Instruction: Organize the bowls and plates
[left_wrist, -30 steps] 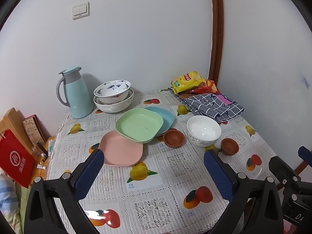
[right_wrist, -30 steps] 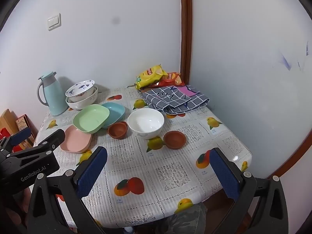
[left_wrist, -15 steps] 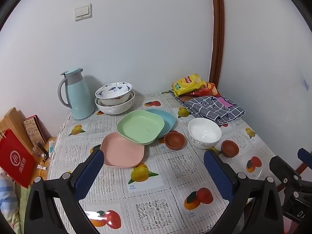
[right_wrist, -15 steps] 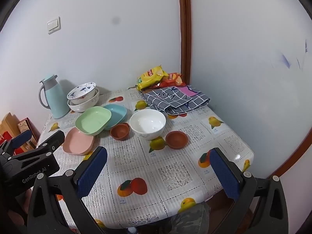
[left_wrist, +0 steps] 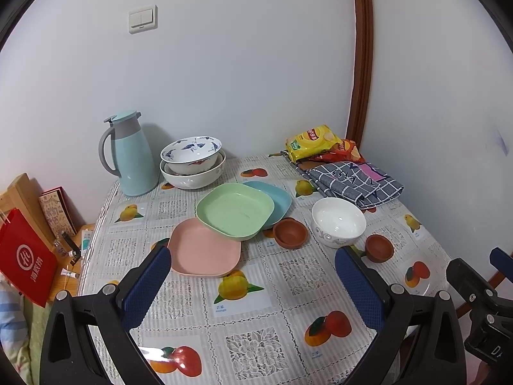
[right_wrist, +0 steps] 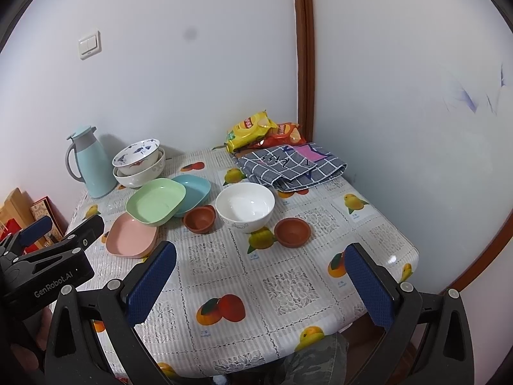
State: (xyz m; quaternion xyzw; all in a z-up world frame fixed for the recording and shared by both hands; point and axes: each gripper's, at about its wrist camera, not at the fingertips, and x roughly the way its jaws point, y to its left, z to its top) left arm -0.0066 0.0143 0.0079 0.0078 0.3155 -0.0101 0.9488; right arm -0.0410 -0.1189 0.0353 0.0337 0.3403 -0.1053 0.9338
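We are looking along two handheld grippers, both hovering above the near edge of a table point(left_wrist: 243, 327) covered in a glossy plastic cloth printed with fruit and lace squares. The left gripper point(left_wrist: 253, 276) is spreading its fingers wide, their blue pads point(left_wrist: 144, 284) dimpled and rubbery, holding nothing and touching nothing. The right gripper point(right_wrist: 261, 280) is gaping just as wide — also empty.

Beyond them, three rounded-square plastic plates are overlapping in a row: a pink plate point(left_wrist: 205, 252) nearest, a green plate point(left_wrist: 235, 211) resting partly on it, and a blue plate point(left_wrist: 275, 197) tucked under the green one's far side. Two small terracotta bowls are sitting on the cloth — one point(left_wrist: 291, 232) just beside the green plate, the other point(left_wrist: 379, 247) to the right. Between them stands a glossy white bowl point(left_wrist: 339, 223) with a scroll pattern.

At the back, two ceramic bowls are nesting: a blue-patterned bowl point(left_wrist: 191, 154) inside a larger white bowl point(left_wrist: 192, 176), next to a pale blue thermos jug point(left_wrist: 130, 155). In the far right corner a folded checked cloth point(left_wrist: 352, 179) is lying by two snack bags point(left_wrist: 312, 141).
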